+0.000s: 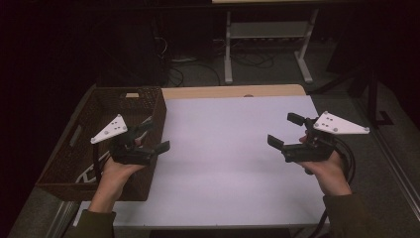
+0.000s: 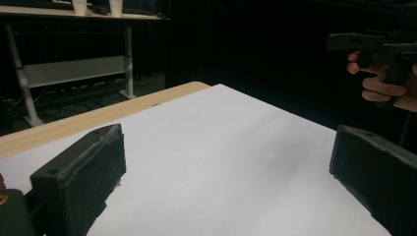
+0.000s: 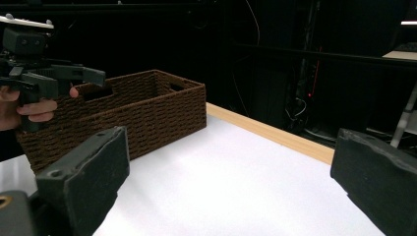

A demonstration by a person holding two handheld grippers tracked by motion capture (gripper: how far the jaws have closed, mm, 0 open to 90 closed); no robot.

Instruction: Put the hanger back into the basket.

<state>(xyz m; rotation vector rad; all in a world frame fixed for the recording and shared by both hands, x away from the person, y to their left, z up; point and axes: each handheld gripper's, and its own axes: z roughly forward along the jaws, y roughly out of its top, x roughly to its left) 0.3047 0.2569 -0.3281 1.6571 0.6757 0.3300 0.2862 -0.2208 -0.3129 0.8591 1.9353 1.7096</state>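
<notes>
From above, we've got the left gripper (image 1: 156, 134) hanging over the right-hand edge of the basket (image 1: 64, 163), jaws spread and holding nothing. Our right gripper (image 1: 282, 131) sits near the right side of the white table (image 1: 223, 158), also wide open and empty, with lots of bare surface between the two.

Looking along the left gripper's jaws, we see the wooden far edge (image 2: 98, 118) and plain white top.

Looking along the right one, the basket stands near the table's far corner.

Overhead plus two low table-level (image 1: 233, 148) views
</notes>
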